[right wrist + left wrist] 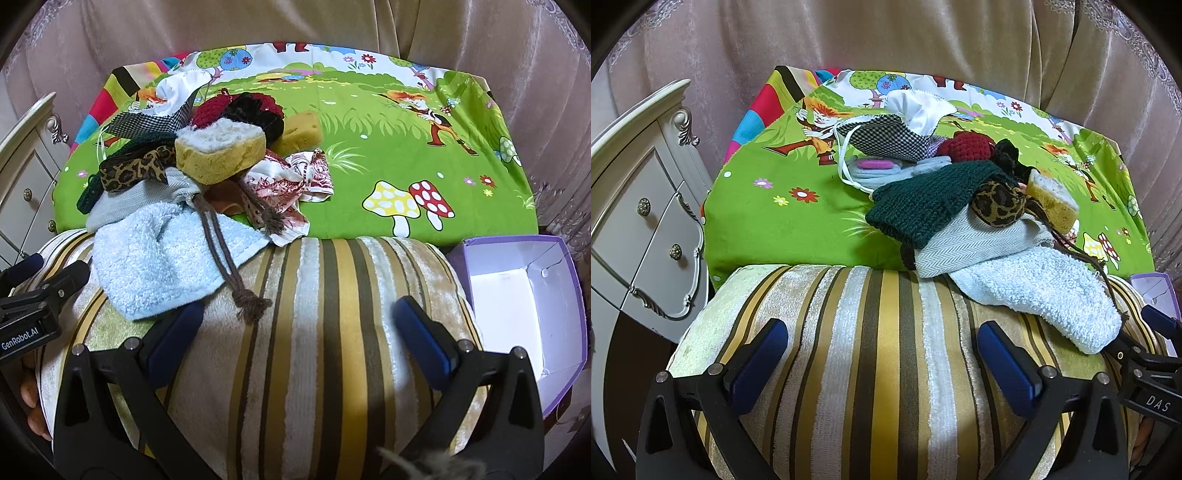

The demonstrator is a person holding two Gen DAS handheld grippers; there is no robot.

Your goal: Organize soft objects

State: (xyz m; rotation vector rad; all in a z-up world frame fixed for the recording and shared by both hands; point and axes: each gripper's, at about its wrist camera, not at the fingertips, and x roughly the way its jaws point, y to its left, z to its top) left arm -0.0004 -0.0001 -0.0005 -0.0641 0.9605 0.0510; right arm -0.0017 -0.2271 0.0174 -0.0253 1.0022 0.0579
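Soft objects [192,155] all piled upper left, purple box [517,295] empty; both hand-held grippers [882,354] [299,325] released, nothing sorted

Bright, even indoor light; sharp focus; fisheye-bent, dark-vignetted edges.

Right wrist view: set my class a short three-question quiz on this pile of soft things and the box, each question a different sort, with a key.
1. True or false: the purple box already holds a soft item.
2. Multiple choice: what lies draped over the near edge of the striped cushion? A) the blue towel B) the sponge C) the leopard band
3. Fill in: both the left claw and the right claw are ____, gripping nothing.

Key: 1 false, the box looks empty; 2 A; 3 open.
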